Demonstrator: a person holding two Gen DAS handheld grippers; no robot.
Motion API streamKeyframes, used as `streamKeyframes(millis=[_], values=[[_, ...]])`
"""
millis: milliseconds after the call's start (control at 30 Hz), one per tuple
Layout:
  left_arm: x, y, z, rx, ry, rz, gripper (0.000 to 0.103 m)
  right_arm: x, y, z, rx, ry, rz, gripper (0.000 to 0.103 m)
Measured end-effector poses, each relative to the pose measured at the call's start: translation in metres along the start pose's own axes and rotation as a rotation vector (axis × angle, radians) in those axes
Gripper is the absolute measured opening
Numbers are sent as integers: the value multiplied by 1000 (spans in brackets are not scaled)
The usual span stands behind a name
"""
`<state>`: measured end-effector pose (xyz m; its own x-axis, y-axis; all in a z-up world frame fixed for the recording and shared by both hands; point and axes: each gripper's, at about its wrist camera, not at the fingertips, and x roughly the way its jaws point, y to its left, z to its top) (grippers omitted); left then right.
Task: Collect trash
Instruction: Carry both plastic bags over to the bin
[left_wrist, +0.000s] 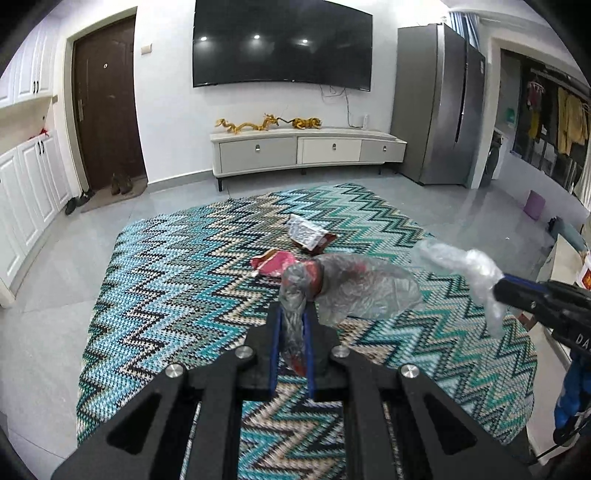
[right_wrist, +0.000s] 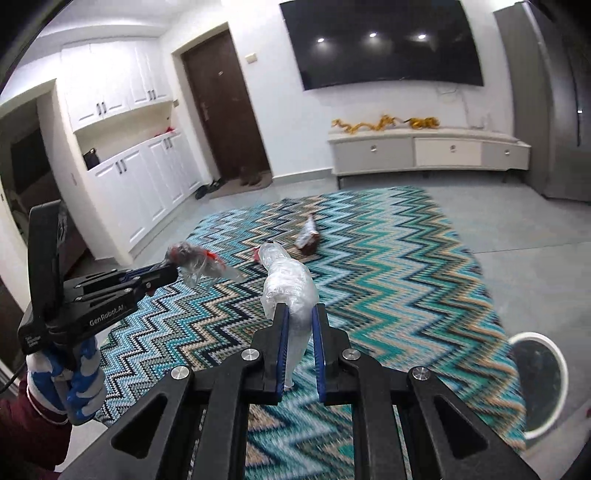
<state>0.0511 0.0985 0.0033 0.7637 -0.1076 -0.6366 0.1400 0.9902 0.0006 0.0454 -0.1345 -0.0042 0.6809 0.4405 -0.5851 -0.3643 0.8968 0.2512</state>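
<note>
Two grippers aloft — left gripper (left_wrist: 293, 314), right gripper (right_wrist: 300, 314) — each clamping plastic.

Bright, even indoor light throughout. Three ceiling spots glaring off the dark television (left_wrist: 282, 42). Heavy fisheye bending with black vignette at every corner. Sharp in the left wrist view; motion-smeared rug (right_wrist: 424, 295) at lower right of the right wrist view.

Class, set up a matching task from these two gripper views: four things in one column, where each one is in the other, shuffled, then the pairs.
1. grey plastic bag with red print
2. crumpled clear plastic
3. silver-lined snack wrapper
4. white-rimmed bin

A. standing on the floor beside the rug
B. in the right gripper
C. lying on the rug
D. in the left gripper

Pairs: 1-D, 2-B, 3-C, 4-A
</note>
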Motion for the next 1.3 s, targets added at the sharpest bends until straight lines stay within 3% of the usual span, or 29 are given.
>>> streamKeyframes(millis=[600, 1300], values=[[-20, -55, 3, 99, -46, 36, 11, -59, -36, -11, 57, -91, -97, 12], [13, -113, 25, 201, -18, 13, 11, -77, -89, -15, 154, -137, -150, 12]])
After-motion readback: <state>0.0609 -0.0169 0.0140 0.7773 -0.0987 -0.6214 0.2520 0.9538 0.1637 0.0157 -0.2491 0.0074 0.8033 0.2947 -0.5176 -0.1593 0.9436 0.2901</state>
